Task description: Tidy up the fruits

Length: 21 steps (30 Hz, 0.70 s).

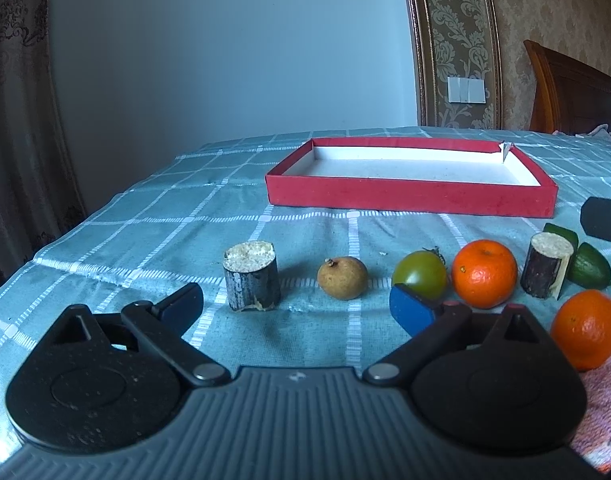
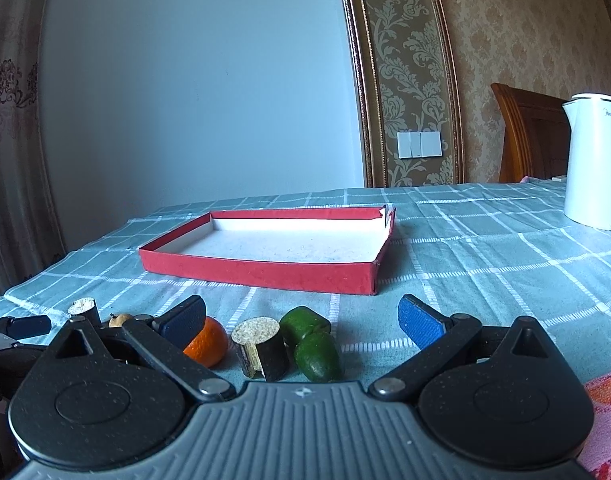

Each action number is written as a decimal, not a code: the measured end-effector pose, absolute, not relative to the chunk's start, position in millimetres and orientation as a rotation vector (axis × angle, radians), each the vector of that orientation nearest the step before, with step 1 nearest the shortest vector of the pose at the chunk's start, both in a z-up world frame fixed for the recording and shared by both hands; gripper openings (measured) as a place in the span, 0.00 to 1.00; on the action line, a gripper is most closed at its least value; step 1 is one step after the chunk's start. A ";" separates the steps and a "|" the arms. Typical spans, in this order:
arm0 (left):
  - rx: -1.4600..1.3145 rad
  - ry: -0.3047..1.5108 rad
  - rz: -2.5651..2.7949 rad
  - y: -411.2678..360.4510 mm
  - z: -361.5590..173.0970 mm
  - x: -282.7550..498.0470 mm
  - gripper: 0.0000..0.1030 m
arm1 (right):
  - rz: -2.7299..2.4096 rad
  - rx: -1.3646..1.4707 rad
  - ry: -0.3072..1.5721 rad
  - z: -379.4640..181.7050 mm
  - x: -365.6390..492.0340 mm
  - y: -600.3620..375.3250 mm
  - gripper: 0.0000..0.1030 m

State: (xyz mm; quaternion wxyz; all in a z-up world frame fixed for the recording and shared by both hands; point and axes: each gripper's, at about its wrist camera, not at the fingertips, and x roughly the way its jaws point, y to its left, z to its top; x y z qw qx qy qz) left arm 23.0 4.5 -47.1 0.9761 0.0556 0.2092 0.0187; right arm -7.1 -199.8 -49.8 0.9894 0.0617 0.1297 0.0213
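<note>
A shallow red box with a white inside lies on the checked cloth; it also shows in the right wrist view. In front of it stand a sugarcane piece, a brown longan, a green tomato, two oranges, a second cane piece and green fruit pieces. My left gripper is open, low behind the longan. My right gripper is open behind a cane piece, green fruits and an orange.
A white electric kettle stands at the far right of the table. A pink and orange cloth lies at the near right. A wooden chair back and the wall are behind the table. The table's left edge drops off near a curtain.
</note>
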 end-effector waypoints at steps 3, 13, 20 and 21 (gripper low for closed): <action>0.108 0.421 0.032 5.3 -46.8 22.2 0.97 | 0.036 0.129 0.248 -50.1 -8.7 -200.0 1.00; 0.087 0.428 0.025 9.5 -44.5 23.0 0.97 | 0.056 0.141 0.259 -50.8 -6.2 -201.9 1.00; 0.069 0.429 0.008 12.6 -44.5 23.3 0.96 | 0.063 0.160 0.264 -51.3 -5.1 -204.0 1.00; 0.067 0.429 0.008 12.9 -44.5 23.5 0.96 | 0.064 0.163 0.263 -51.5 -5.2 -204.3 1.00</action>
